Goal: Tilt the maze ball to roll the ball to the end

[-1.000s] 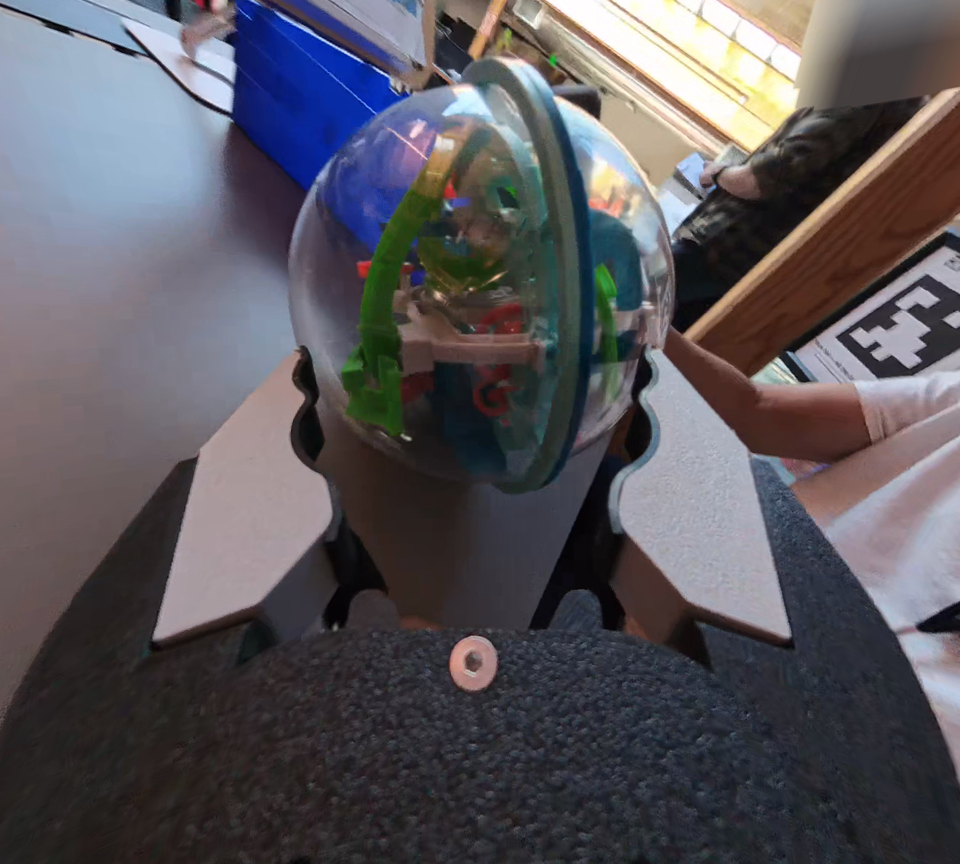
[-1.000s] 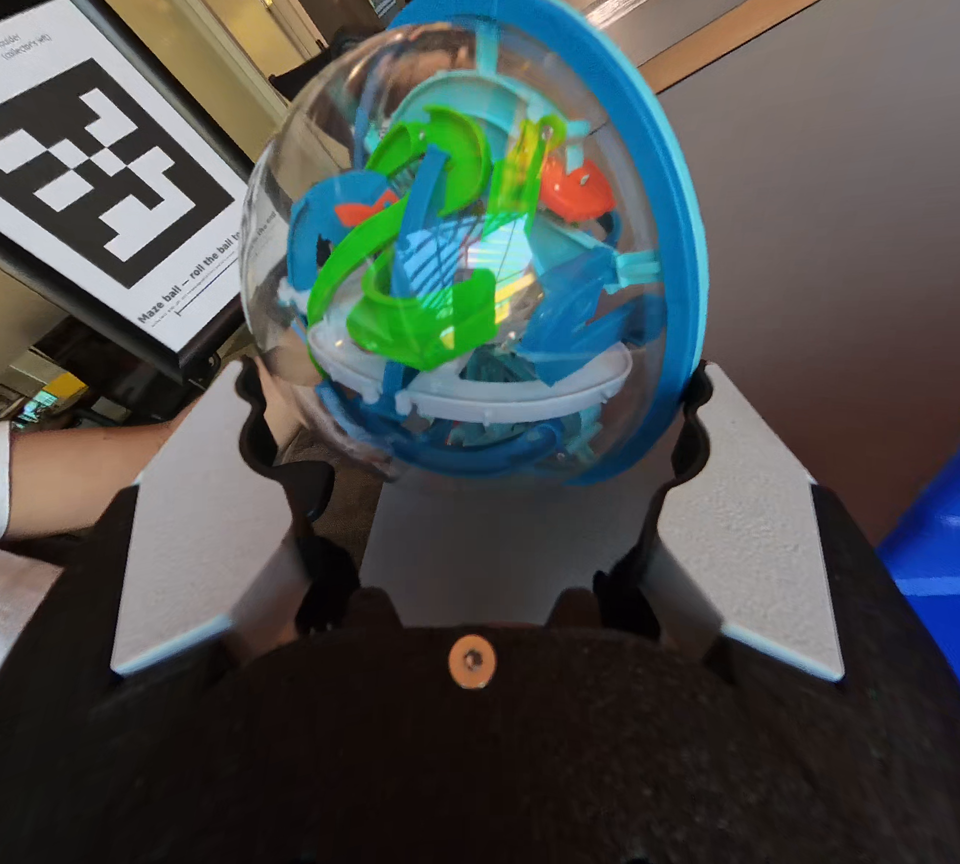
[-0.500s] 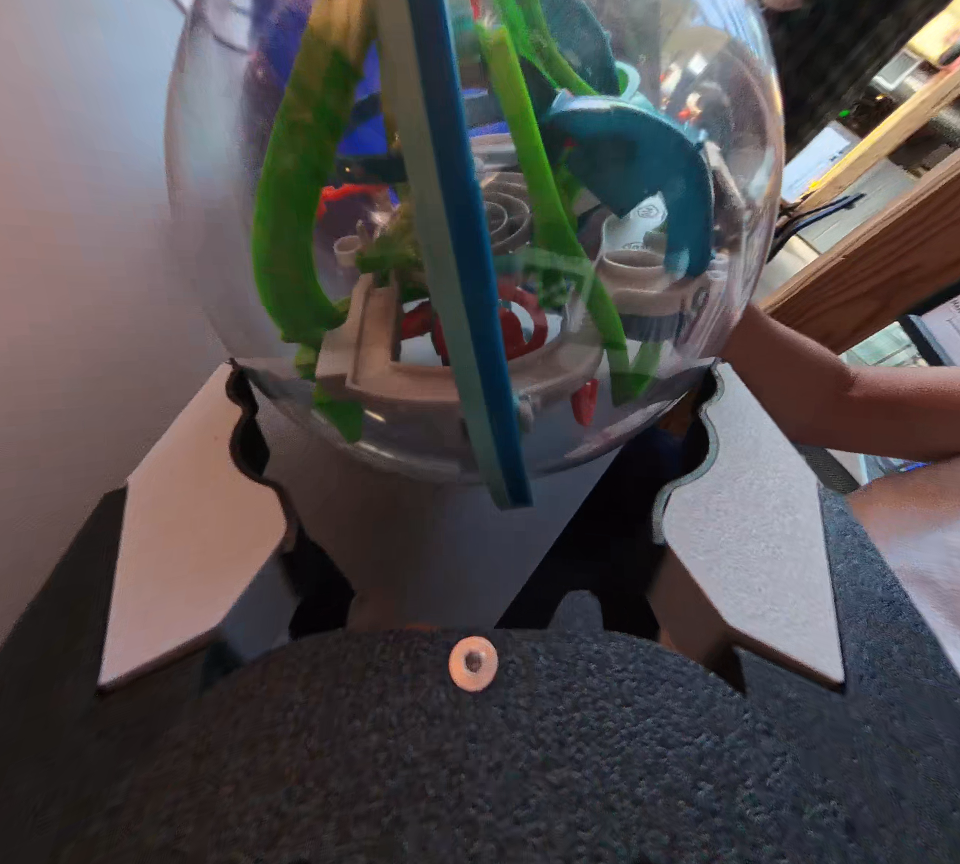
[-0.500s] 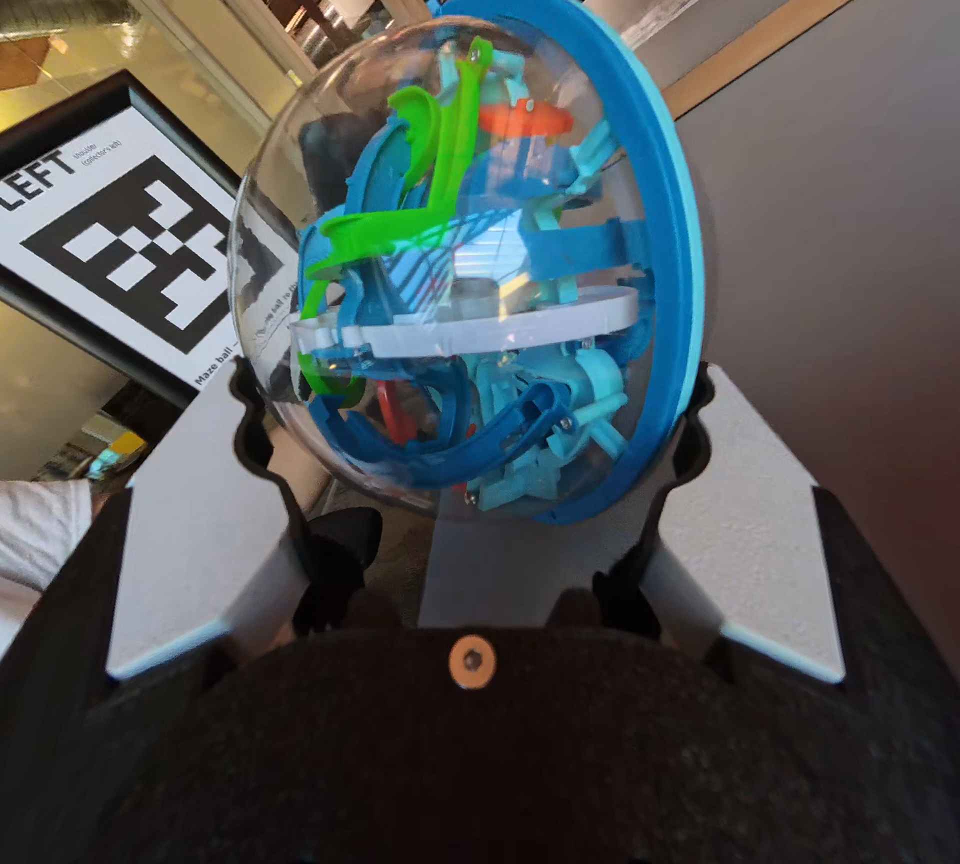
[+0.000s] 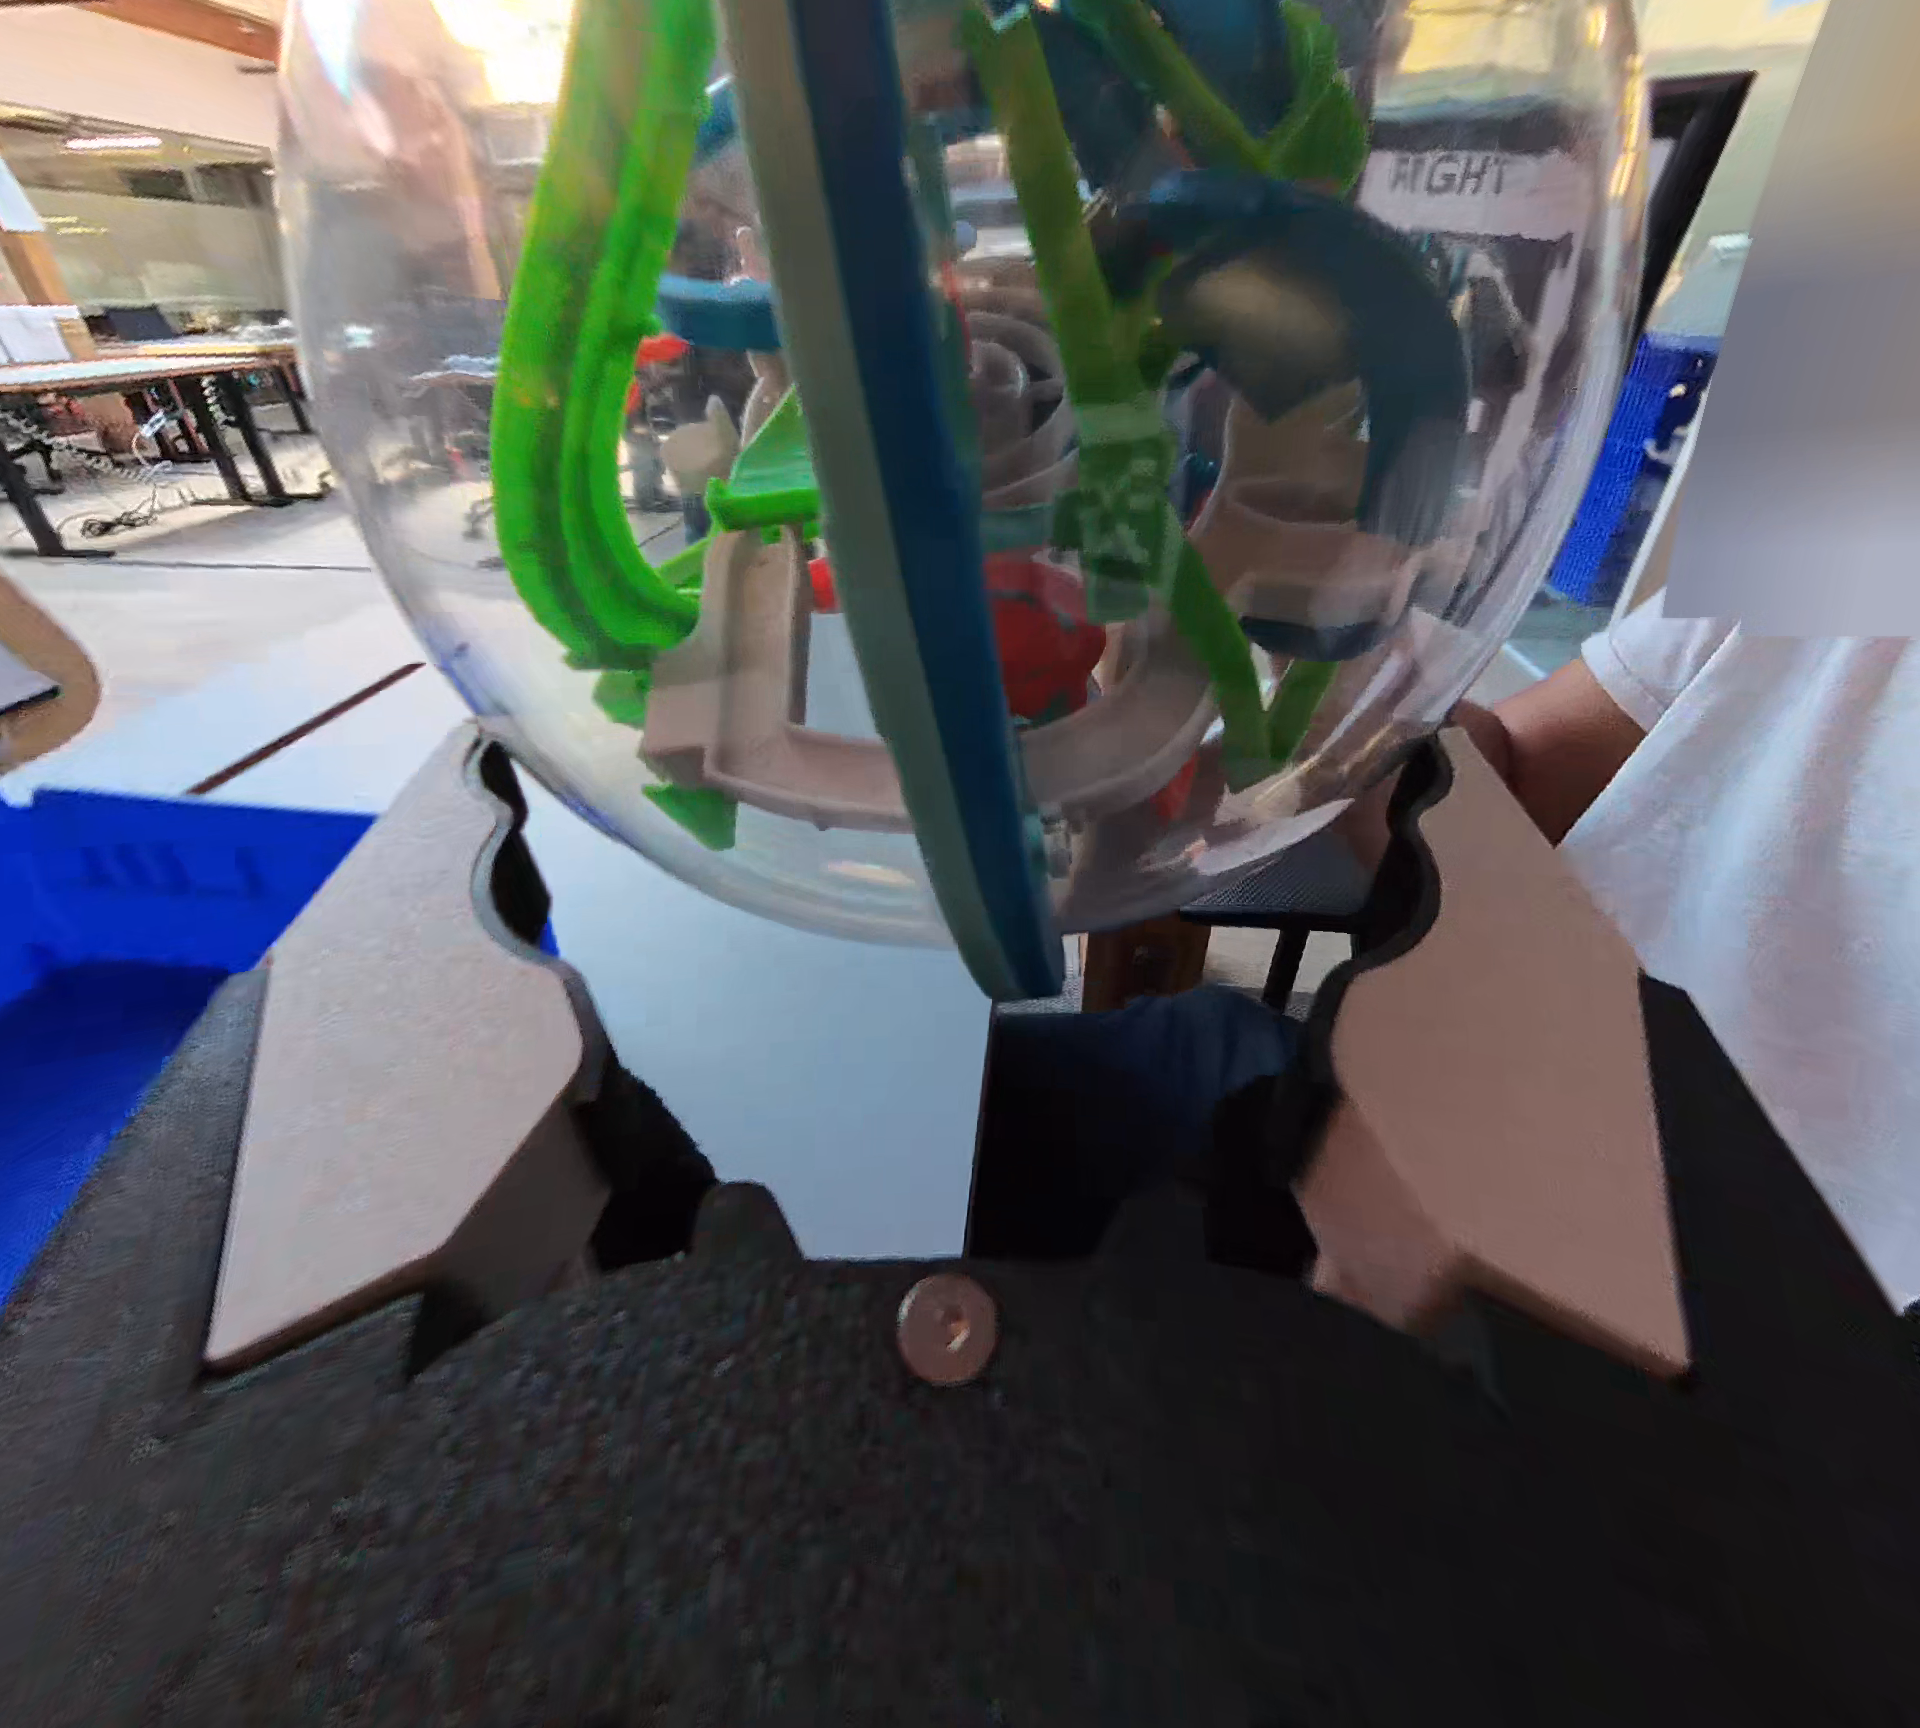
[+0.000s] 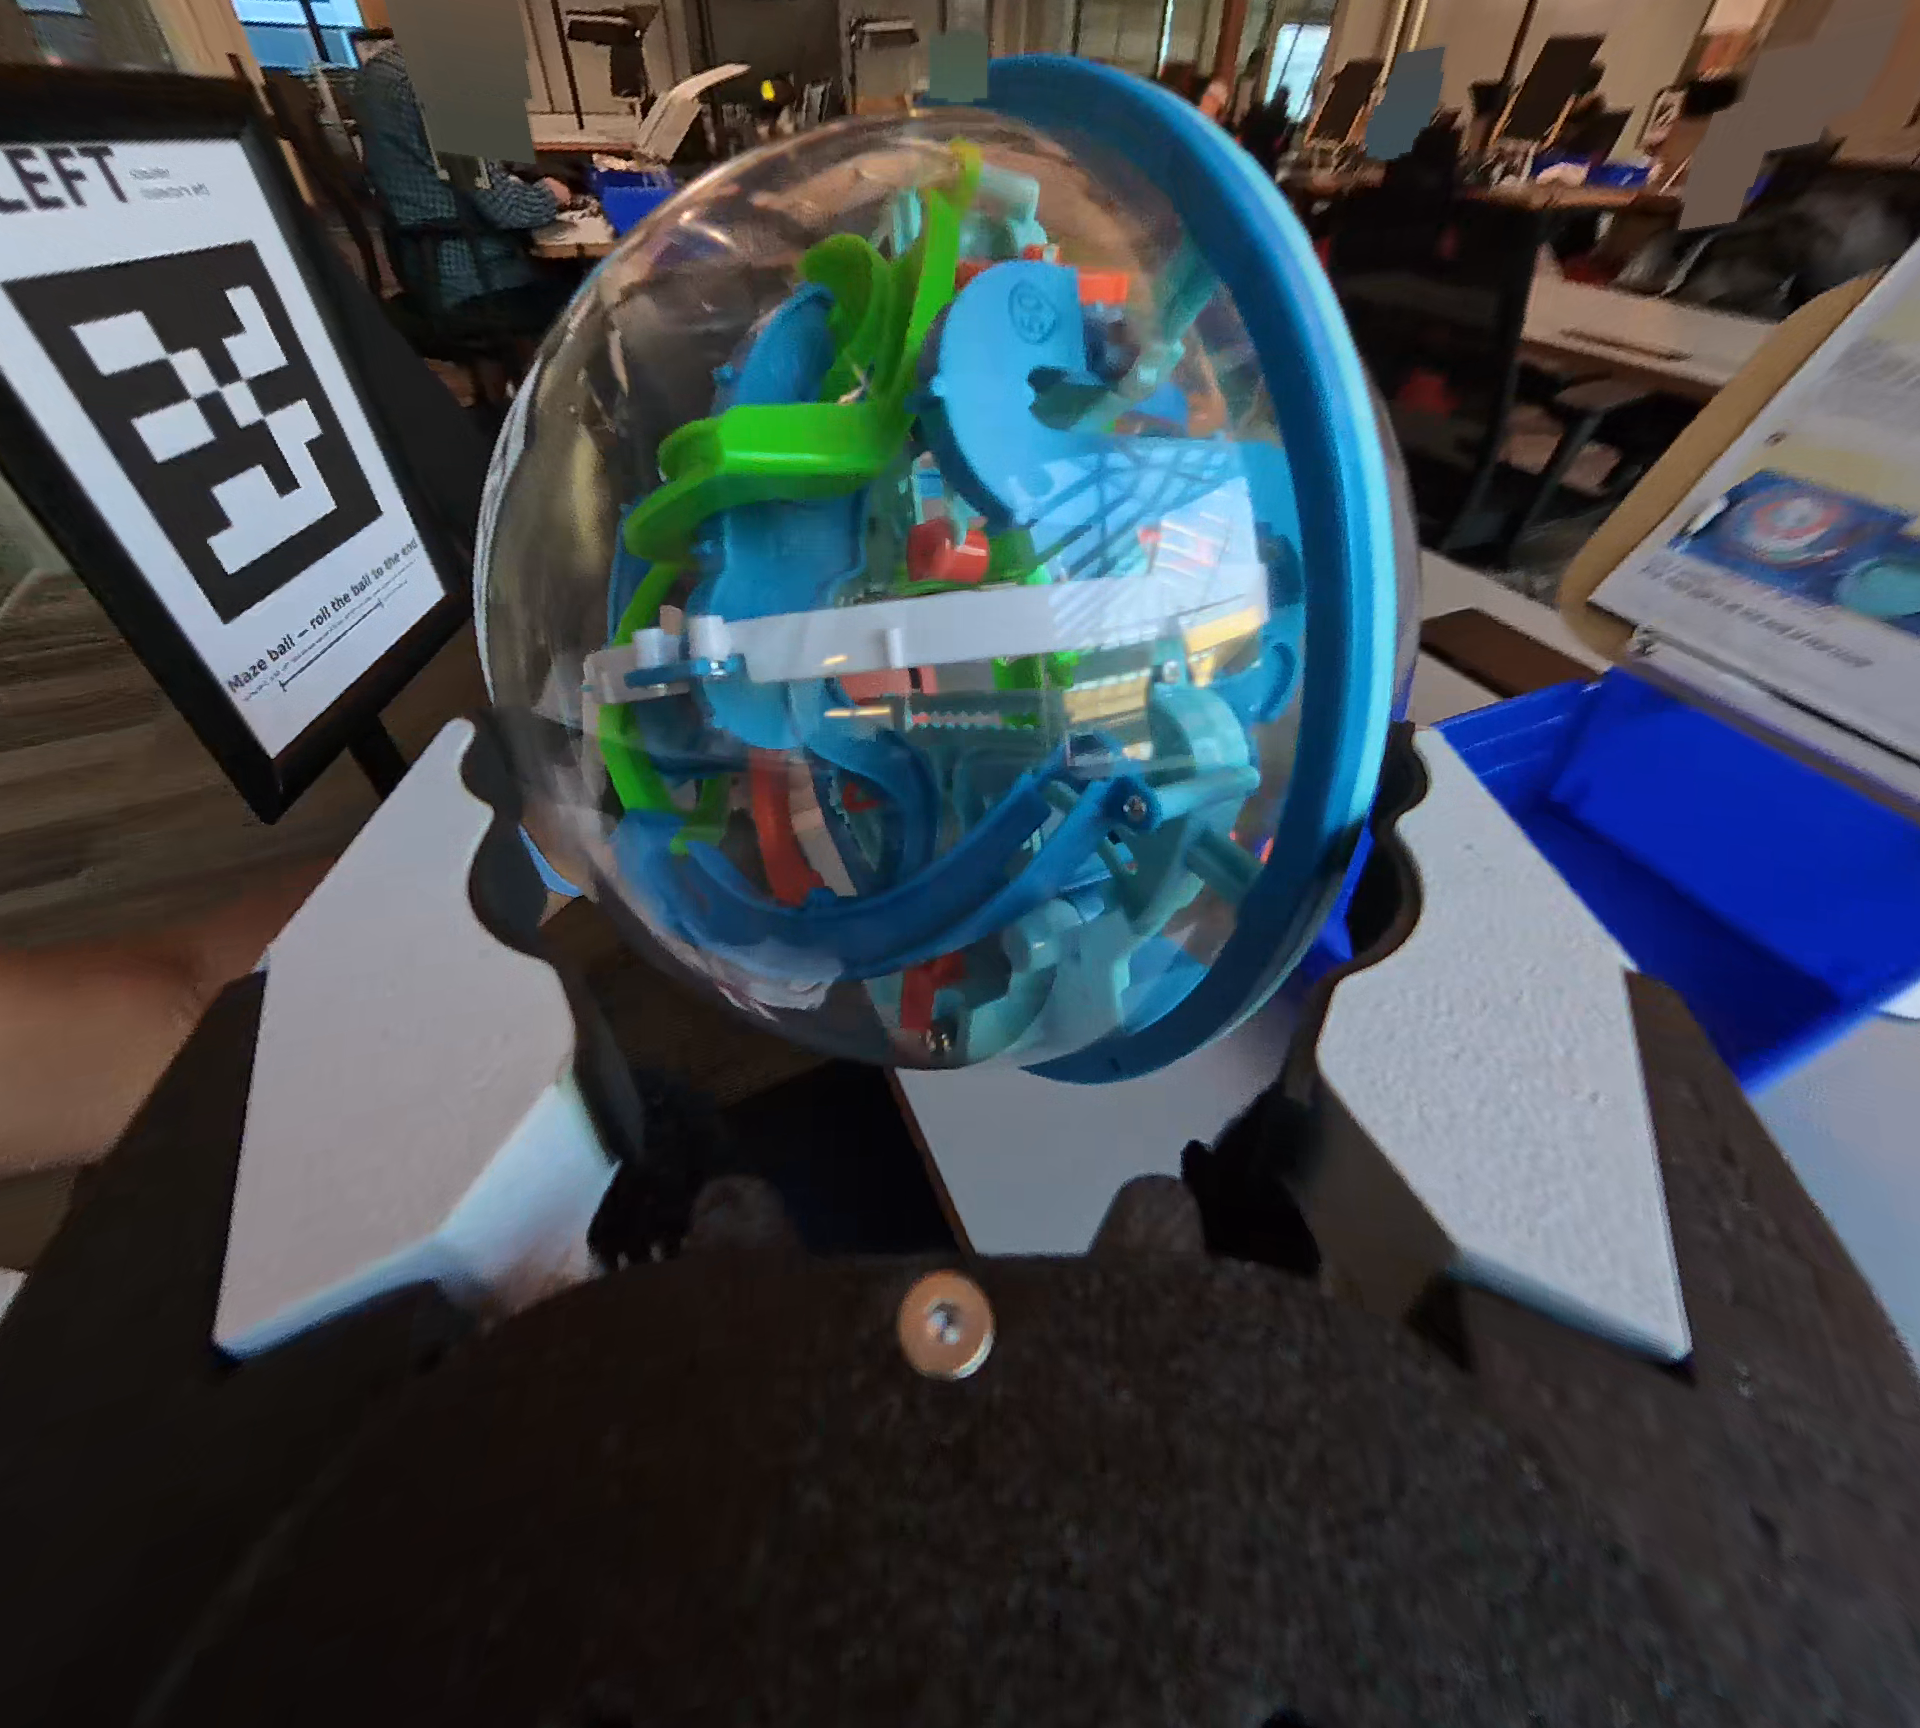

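Your right gripper (image 6: 940,805) clamps the clear maze ball (image 6: 935,556) between both pads, its blue rim (image 6: 1320,473) by the right finger, a framed marker sign (image 6: 197,431) left, blue bin (image 6: 1704,857) right.

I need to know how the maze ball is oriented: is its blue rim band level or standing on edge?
On edge. The blue rim band runs nearly top to bottom across the maze ball in both wrist views.

Grey table (image 6: 1039,1148) under maze ball; blue bin (image 6: 1704,857) rests on it at right.
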Available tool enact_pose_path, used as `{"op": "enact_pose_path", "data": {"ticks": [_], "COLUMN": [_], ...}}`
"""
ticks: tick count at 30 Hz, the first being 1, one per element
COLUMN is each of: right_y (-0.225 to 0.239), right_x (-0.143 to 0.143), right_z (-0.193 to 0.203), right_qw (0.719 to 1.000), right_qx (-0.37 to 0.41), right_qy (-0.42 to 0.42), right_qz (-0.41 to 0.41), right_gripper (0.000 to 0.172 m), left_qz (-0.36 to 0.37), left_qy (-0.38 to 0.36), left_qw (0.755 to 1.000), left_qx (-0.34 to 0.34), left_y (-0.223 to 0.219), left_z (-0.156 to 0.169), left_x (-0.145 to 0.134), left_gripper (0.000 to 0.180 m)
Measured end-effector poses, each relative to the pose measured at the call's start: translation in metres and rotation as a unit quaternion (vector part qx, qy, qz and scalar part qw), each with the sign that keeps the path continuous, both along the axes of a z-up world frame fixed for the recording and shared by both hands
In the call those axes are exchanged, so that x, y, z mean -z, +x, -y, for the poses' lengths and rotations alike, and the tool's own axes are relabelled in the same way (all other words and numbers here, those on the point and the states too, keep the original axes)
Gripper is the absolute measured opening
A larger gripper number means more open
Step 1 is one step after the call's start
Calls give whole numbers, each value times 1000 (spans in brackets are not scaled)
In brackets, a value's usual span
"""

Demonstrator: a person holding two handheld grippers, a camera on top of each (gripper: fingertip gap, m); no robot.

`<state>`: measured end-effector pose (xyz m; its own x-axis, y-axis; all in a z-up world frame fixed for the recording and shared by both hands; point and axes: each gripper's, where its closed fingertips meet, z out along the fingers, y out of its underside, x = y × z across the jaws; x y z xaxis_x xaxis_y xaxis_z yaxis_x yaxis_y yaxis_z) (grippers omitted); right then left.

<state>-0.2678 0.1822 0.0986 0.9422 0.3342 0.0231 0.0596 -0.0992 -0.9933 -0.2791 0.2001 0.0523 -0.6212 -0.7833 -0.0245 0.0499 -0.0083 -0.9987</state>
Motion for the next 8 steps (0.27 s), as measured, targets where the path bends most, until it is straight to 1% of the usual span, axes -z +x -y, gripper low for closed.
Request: {"op": "enact_pose_path", "data": {"ticks": [2, 4, 6, 8], "right_y": [1, -3, -10, -13], "right_x": [-14, -26, -37, -40], "right_z": [24, 45, 61, 70], "right_qw": [999, 996, 988, 984], "right_qx": [10, 10, 3, 6], "right_qy": [28, 68, 113, 114], "right_qz": [21, 55, 104, 139], "right_gripper": [155, 155, 153, 155], "left_qz": [14, 30, 38, 24], "left_qy": [34, 73, 116, 147], "left_qw": [999, 997, 992, 989], "left_qx": [6, 2, -7, -14], "left_y": [2, 3, 4, 5], "left_z": [20, 37, 50, 56], "left_x": [-12, -19, -20, -17], "left_gripper": [157, 157, 156, 156]}}
